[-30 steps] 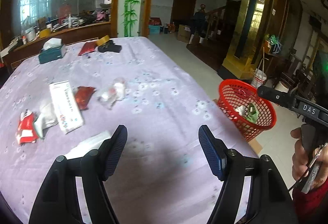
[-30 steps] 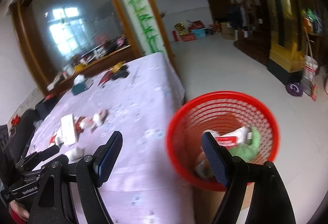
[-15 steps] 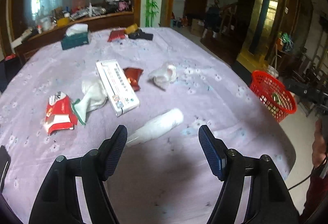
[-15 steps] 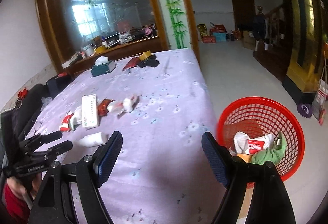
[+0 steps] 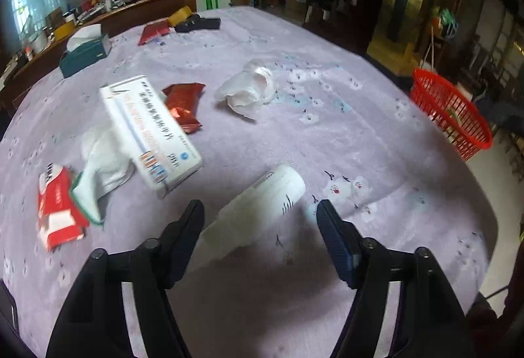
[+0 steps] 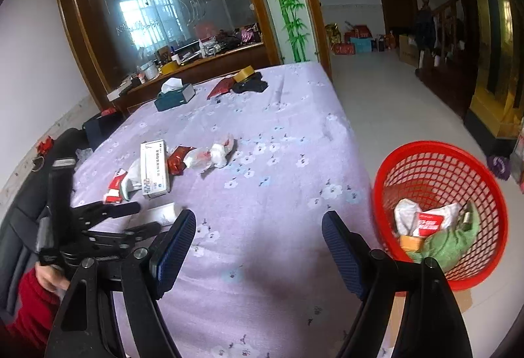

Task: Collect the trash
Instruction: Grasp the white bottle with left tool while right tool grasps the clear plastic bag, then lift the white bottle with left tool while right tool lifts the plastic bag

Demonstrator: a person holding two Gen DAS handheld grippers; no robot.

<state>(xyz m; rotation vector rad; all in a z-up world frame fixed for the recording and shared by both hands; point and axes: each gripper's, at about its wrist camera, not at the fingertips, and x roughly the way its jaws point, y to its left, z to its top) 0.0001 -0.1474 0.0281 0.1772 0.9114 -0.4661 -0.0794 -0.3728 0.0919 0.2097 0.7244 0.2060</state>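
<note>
My left gripper (image 5: 260, 215) is open, its fingers straddling the near end of a white tube-shaped packet (image 5: 258, 207) that lies on the purple tablecloth. Beyond it lie a white medicine box (image 5: 149, 128), a dark red wrapper (image 5: 183, 104), a crumpled clear plastic bag (image 5: 249, 87), a white-green wrapper (image 5: 101, 168) and a red-white packet (image 5: 57, 200). My right gripper (image 6: 258, 235) is open and empty above the table's right side. The red mesh basket (image 6: 439, 181) stands off the table edge to its right, holding several pieces of trash. The left gripper also shows in the right wrist view (image 6: 131, 217).
A teal tissue box (image 5: 85, 53), a red pouch (image 5: 152, 32), a yellow item and black items (image 5: 196, 24) sit at the table's far end. A cluttered wooden counter runs behind. The tiled floor lies right of the table. The basket rests on a cardboard box (image 6: 458, 299).
My left gripper swung away from the basket toward the trash and closed in on the white packet. My right gripper pulled back from over the basket to above the table.
</note>
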